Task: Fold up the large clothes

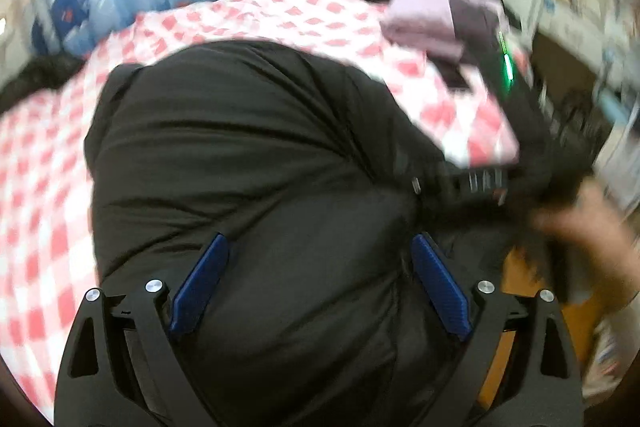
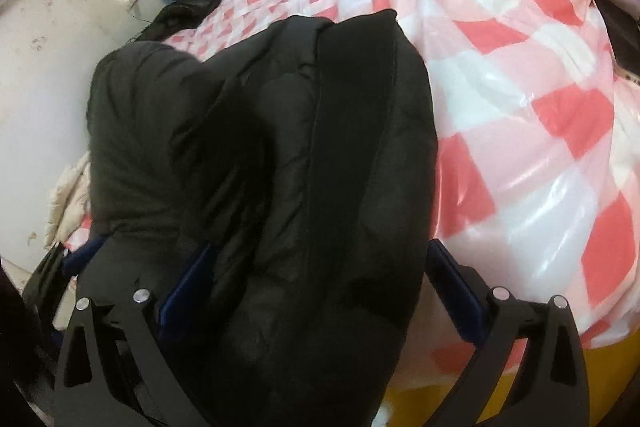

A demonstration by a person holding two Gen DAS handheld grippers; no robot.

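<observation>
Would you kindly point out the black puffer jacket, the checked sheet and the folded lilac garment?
black puffer jacket (image 2: 304,155), right wrist view, middle of its padded bulk.
checked sheet (image 2: 520,99), right wrist view, glossy red-and-white area right of the jacket.
folded lilac garment (image 1: 424,19), left wrist view, its pale top fold.

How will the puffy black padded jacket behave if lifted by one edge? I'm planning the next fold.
The puffy black padded jacket bulges in soft quilted folds, so it will probably sag and droop rather than hold shape. Its smooth shell on the glossy pink-and-white checked plastic sheet suggests it may slide. It fills both open grippers, so likely bulky yet light.
</observation>
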